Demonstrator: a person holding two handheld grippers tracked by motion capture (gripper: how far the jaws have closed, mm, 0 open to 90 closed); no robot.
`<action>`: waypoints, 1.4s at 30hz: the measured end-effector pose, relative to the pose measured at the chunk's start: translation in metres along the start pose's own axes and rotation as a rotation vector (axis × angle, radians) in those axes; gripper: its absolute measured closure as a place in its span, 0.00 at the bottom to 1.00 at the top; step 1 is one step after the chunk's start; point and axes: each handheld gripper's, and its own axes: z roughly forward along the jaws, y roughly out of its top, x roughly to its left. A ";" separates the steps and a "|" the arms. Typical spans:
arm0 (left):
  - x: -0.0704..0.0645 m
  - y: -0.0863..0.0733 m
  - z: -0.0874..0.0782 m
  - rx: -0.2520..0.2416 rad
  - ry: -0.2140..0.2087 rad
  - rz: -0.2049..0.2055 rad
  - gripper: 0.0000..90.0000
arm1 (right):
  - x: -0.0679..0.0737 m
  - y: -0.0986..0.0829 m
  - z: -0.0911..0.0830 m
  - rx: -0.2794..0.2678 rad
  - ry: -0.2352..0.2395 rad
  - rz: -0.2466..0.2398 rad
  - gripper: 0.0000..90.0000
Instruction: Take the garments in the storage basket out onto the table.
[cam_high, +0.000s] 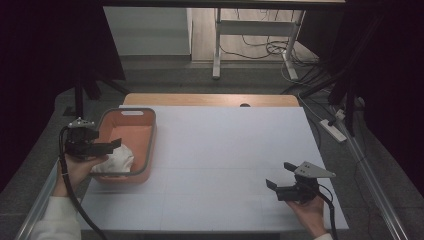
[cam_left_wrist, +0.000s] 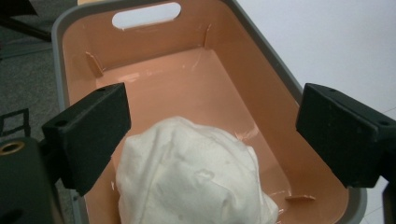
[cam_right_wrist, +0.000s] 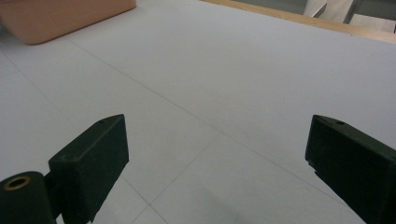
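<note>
The white cloth (cam_left_wrist: 191, 175) lies bunched at the near end of the orange basket (cam_left_wrist: 243, 93), just ahead of and between the left gripper's (cam_high: 111, 148) fingers (cam_left_wrist: 93, 130); those fingers stand wide apart and hold nothing, poised above the bundle rather than touching it; in the high view the cloth (cam_high: 116, 159) sits right under their tips. The right gripper (cam_high: 278, 181) rests low over the bare table (cam_high: 225, 150), well apart from the basket, its fingers (cam_right_wrist: 93, 158) equally spread and empty. The step in hand looks like the cloth's drop into the basket, or a reach for it; I cannot tell which; a grasp would call for lowering the fingers around the bundle, then closing.
</note>
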 end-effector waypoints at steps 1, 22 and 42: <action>0.000 -0.001 0.002 0.010 0.007 0.003 0.10 | 0.000 0.000 0.000 0.000 0.000 -0.001 0.07; 0.003 -0.006 0.018 0.123 0.014 0.017 0.10 | 0.001 0.000 0.001 0.005 0.004 -0.002 0.07; 0.013 -0.010 0.041 0.297 0.022 0.000 0.07 | 0.002 -0.001 0.002 0.006 0.010 -0.008 0.07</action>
